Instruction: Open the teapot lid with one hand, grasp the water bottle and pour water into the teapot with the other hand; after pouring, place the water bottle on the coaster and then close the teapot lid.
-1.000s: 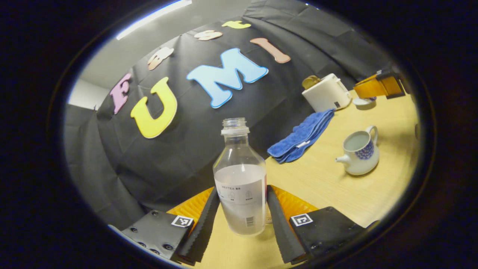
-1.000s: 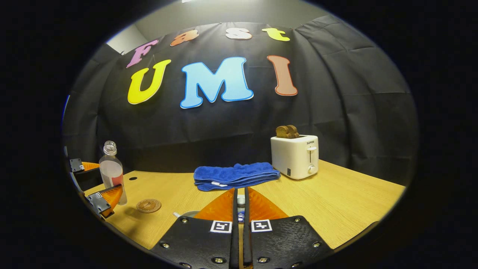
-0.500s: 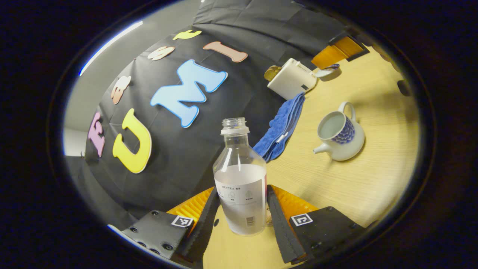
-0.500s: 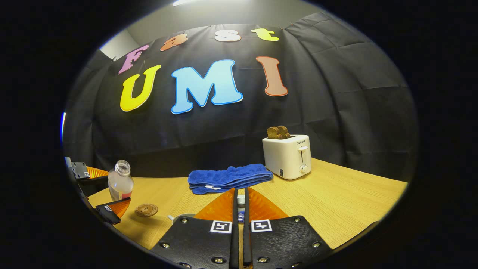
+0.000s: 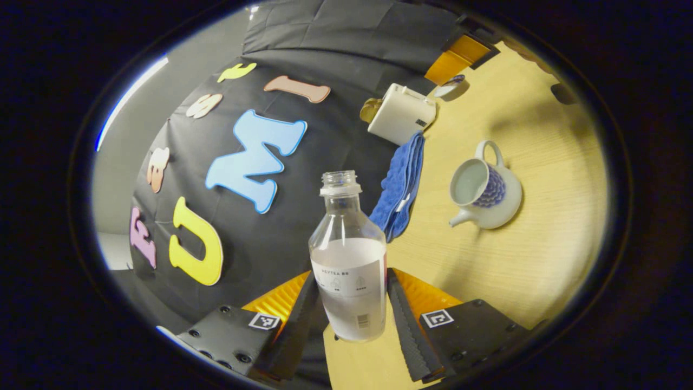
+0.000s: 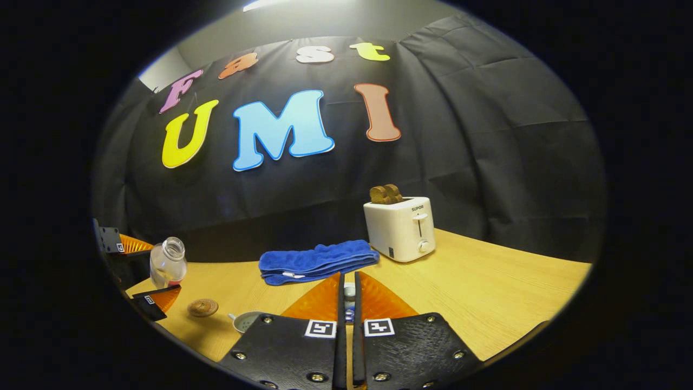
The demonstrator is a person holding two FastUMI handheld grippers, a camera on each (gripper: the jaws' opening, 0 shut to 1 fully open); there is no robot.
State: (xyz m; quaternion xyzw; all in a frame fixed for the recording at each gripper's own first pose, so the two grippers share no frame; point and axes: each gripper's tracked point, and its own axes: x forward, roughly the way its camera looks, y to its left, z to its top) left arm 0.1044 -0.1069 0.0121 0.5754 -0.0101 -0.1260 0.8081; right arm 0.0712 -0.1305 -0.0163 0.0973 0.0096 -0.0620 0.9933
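Left gripper (image 5: pixel 351 317) clamping the uncapped water bottle (image 5: pixel 349 260), tipping toward the open teapot (image 5: pixel 484 192), well apart. Right gripper (image 6: pixel 347 303) pinching the lid (image 6: pixel 350 292). Risking spilling onto the table (image 5: pixel 541 162).

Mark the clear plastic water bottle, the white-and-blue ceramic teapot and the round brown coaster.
Clear plastic water bottle (image 5: pixel 349 281): left gripper view, on its label.
White-and-blue ceramic teapot (image 5: pixel 501 203): left gripper view, on its body.
Round brown coaster (image 6: pixel 203 307): right gripper view, on its top face.

Left gripper (image 5: pixel 351 319) tilted, fingers clamped on water bottle (image 5: pixel 349 260), right gripper (image 6: pixel 346 295) fingers pressed together
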